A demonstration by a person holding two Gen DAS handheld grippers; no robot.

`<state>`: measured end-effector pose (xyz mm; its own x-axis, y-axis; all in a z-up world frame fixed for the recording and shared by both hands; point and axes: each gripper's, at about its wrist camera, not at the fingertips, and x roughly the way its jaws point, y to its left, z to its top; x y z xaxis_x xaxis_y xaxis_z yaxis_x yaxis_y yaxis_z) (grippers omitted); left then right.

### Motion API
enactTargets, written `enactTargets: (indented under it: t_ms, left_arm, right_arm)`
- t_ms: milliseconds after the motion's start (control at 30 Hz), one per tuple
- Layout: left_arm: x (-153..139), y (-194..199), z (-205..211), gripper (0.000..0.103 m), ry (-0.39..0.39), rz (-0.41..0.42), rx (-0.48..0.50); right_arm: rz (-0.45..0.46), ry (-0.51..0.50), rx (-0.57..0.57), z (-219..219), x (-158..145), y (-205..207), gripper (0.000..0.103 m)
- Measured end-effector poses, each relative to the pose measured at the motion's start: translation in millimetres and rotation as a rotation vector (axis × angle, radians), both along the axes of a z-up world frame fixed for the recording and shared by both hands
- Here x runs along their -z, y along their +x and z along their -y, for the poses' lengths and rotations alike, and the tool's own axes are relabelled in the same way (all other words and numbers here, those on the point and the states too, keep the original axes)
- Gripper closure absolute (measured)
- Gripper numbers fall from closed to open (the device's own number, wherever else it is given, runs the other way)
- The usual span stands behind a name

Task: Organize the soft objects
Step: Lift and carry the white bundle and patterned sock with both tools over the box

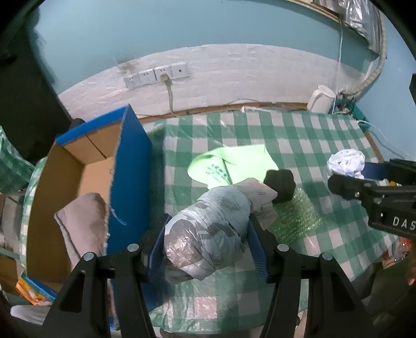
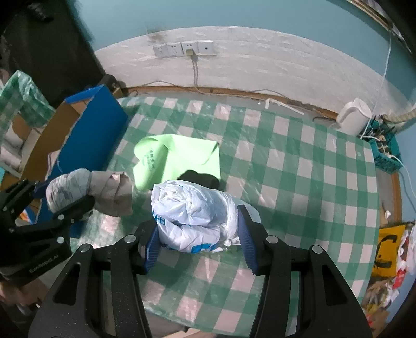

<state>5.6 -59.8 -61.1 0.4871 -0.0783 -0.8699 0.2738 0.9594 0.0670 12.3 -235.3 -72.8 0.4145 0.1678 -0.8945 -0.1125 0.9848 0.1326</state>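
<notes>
Checked tablecloth [image 2: 286,145], left hand-held gripper [image 1: 208,241] clamping grey bundle [image 1: 208,228], right hand-held gripper [image 2: 199,234] clamping white bag [image 2: 192,210], box [image 1: 78,166] cropped

The table [image 2: 299,166] wears a green-and-white checked cloth under clear plastic, and its far edge meets a wall painted teal above [image 2: 234,15] and scuffed white below. A row of white wall sockets [image 2: 183,49] sits on the white band, one with a cable hanging down. At the far right stand a white kettle [image 2: 355,115] and a teal basket [image 2: 384,150] of cords.
</notes>
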Motion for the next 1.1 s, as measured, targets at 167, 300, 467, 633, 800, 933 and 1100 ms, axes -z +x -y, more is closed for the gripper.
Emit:
enactTargets:
  t_ms: [167,300,467,633,800,933,1100]
  left_arm:
    - [-11,2,-8,0.044,-0.010,0.022,-0.023]
    - [-17,3,-15,0.044,-0.014,0.035,-0.042]
    - [-24,5,-27,0.044,-0.026,0.045,-0.067]
    - [-29,6,-42,0.044,-0.023,0.058,-0.099]
    - [-32,7,-59,0.044,-0.025,0.059,-0.133]
    - [-34,9,-73,0.044,-0.031,0.063,-0.162]
    - [-38,10,-91,0.044,-0.036,0.069,-0.198]
  right_arm:
    - [0.017,0.011,-0.013,-8,-8,2,0.051]
    - [0.037,0.019,-0.023,-16,-16,5,0.051]
    - [0.055,0.022,-0.048,-32,-25,8,0.050]
    - [0.064,0.021,-0.076,-48,-29,12,0.050]
    - [0.072,0.022,-0.107,-66,-33,16,0.051]
    - [0.079,0.023,-0.132,-80,-36,20,0.050]
    - [0.082,0.025,-0.163,-98,-39,23,0.050]
